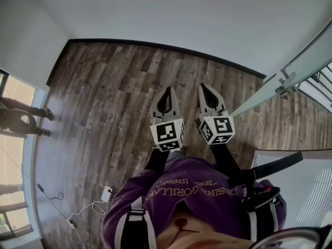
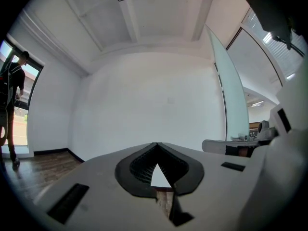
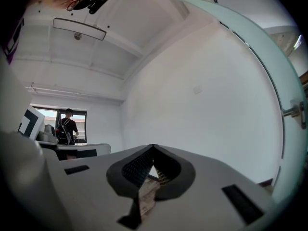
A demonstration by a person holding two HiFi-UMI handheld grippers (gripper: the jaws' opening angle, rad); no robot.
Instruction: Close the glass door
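Left claw [image 1: 167,88] and right claw [image 1: 203,86], both pinched together and empty, hover side by side over the floor [image 1: 104,102]. The door [image 1: 259,99] stands at two o'clock, apart from them.

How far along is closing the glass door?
Done: nothing yet; the glass door seems to stand open on the right. In hand: left gripper and right gripper are shut, empty, side by side, apart from the door. Still to do: reach the door and push it closed.

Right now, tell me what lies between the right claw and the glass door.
Only bare wood floor: the head view shows nothing else between the right claw and the glass door.
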